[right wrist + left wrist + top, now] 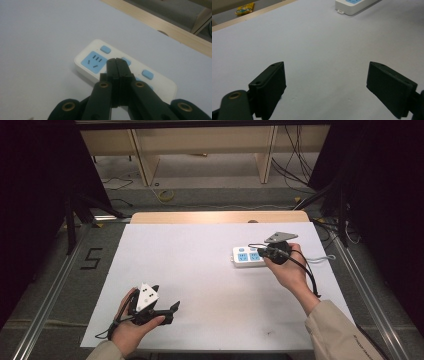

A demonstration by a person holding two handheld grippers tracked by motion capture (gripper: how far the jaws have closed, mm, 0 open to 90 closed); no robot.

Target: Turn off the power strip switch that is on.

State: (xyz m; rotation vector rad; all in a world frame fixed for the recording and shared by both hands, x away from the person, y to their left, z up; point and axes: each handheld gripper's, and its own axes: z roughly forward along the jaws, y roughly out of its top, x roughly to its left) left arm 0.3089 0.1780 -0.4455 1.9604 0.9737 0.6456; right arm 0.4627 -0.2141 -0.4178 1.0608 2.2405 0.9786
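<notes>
Closest up: right hand-held gripper [116, 62], jaws pressed flat together with nothing between them, tips poised right over the power strip [120, 68], around the second little blue switch [126, 61] next to the first socket face [94, 62]. Can't tell for sure whether touching the button or just above it. Looks like a switch press in progress, so some tips for doing it clean:

- keep jaws closed like that, makes one solid poking tip
- come straight down on the button, not at a slant, otherwise slides off onto the white casing
- go gentle, since strip lies loose on the white counter [200, 270] and could skate away toward the far edge
- aim for the middle of the button, not its rim

From the high view, power strip [248, 256] sits on the right half of the counter, right hand-held gripper [272, 251] over its right end, grey cord trailing off to the right.

Left hand-held gripper [167, 312] rests well apart, near the front left, jaws wide open and empty, just bare counter between them. Could move over and pin the strip's left end if it starts sliding
</notes>
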